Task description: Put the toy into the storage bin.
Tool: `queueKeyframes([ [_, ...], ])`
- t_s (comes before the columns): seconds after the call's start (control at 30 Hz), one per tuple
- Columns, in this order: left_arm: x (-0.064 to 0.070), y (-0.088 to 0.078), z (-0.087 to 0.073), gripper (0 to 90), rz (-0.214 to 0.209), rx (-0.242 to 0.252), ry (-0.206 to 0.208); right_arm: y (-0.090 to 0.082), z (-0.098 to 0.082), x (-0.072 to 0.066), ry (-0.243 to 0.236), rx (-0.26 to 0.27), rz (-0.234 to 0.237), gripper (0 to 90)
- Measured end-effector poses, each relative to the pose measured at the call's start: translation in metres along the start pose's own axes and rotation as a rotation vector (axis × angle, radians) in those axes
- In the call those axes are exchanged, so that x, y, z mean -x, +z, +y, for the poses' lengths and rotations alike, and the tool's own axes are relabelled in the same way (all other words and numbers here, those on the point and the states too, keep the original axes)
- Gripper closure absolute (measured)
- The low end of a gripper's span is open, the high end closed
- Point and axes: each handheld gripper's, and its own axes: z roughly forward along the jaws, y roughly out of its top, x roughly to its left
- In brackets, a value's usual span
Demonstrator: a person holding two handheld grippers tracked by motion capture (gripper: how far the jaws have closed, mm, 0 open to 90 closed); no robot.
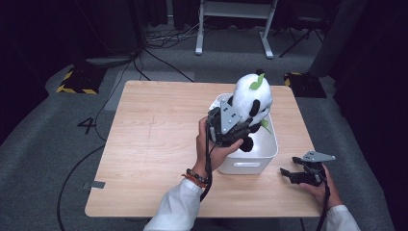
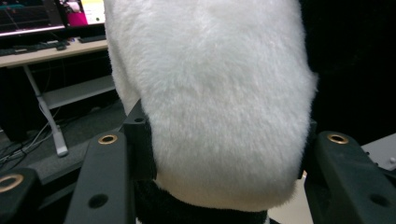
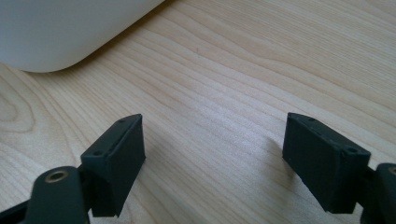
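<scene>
White-furred panda plush (image 1: 252, 96), upright, clamped in the left hand-held gripper (image 1: 239, 126) above the white bin (image 1: 250, 161); right hand-held gripper (image 1: 288, 175), jaws apart, idles at four o'clock.

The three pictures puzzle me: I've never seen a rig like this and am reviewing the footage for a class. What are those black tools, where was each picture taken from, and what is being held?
No robot arm here: a person holds a hand tool with two black fingers in each hand. The high view looks down on the light wooden table. The other two pictures come from small cameras riding on the tools, looking along their fingers.

The left gripper is shut on a black-and-white plush panda with green leaves, holding it over the white rectangular plastic bin. In the left gripper view, white fur is squeezed between the fingers.

The right gripper rests low on the table beside the bin, open and holding nothing; its own view shows bare wood between its fingers.
</scene>
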Motion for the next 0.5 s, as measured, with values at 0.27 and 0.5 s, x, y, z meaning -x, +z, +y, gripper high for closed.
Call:
queueKeyframes([
  [0.27, 0.006, 0.006, -0.009, 45.1, -0.012, -0.03, 0.008, 0.0, 0.0, 0.0, -0.001, 0.001, -0.001, 20.9],
  [0.5, 0.009, 0.012, -0.016, 44.8, -0.019, -0.058, 0.012, 0.0, 0.0, 0.0, -0.001, 0.001, 0.0, 20.9],
])
